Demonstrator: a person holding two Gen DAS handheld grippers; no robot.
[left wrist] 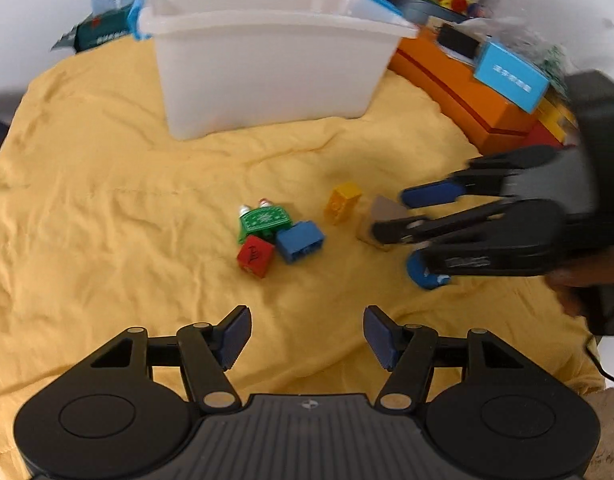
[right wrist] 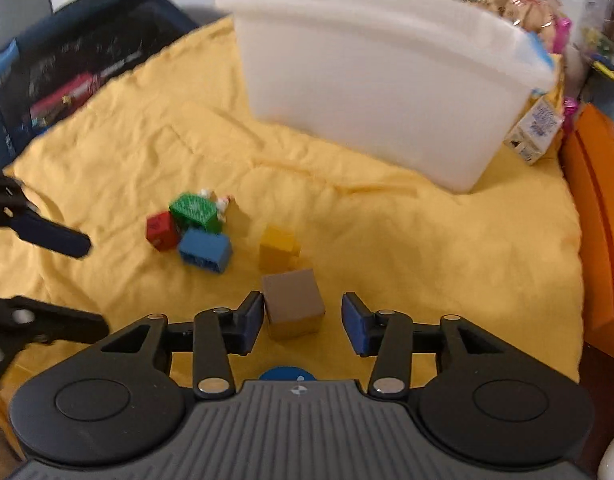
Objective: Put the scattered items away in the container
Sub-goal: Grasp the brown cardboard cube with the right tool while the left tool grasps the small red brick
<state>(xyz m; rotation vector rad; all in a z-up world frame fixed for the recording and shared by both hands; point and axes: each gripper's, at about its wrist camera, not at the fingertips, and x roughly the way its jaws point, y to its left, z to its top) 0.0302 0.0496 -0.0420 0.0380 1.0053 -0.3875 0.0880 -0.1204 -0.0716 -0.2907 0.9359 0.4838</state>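
Note:
A white plastic bin (left wrist: 267, 60) (right wrist: 387, 80) stands at the back of a yellow cloth (left wrist: 107, 220) (right wrist: 427, 240). On the cloth lie a green toy (left wrist: 263, 220) (right wrist: 195, 210), a red block (left wrist: 255, 256) (right wrist: 161, 230), a blue brick (left wrist: 299, 241) (right wrist: 205, 251), a yellow brick (left wrist: 342, 202) (right wrist: 278, 249) and a brown cube (left wrist: 381, 212) (right wrist: 293, 304). My right gripper (right wrist: 303, 318) (left wrist: 395, 214) is open, jaws around the brown cube, left pad close to it. My left gripper (left wrist: 307, 336) is open and empty, in front of the blocks. A blue disc (left wrist: 425, 276) (right wrist: 287, 373) lies under the right gripper.
Orange boxes (left wrist: 467, 100) (right wrist: 595, 220) and a light blue box (left wrist: 511, 76) line the right side. A dark bag (right wrist: 67, 68) sits at the left. A small carton (right wrist: 535, 130) stands right of the bin. Clutter fills the back.

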